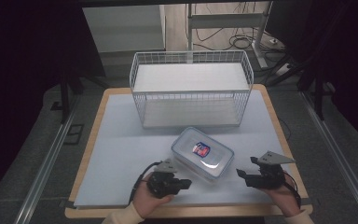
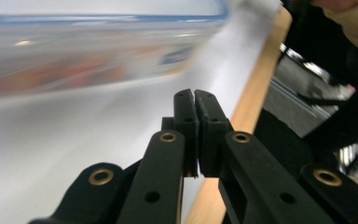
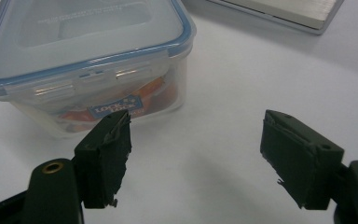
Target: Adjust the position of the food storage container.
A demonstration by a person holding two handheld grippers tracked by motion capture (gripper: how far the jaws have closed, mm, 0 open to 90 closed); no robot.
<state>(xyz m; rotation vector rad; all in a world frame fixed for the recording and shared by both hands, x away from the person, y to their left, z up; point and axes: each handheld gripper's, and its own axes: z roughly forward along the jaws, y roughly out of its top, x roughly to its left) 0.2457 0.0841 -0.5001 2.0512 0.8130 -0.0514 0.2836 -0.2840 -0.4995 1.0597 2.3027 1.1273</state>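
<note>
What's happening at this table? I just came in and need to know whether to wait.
A person holds a gripper in each hand on either side of a clear plastic lidded container with a blue rim. The left gripper is shut and holds nothing; the right gripper is open, not touching the container. A white wire basket stands behind.

The clear food container has a blue-rimmed lid and a red-and-blue label. Behind it stands a white wire basket. The table is pale blue-white, edged in light wood.
</note>
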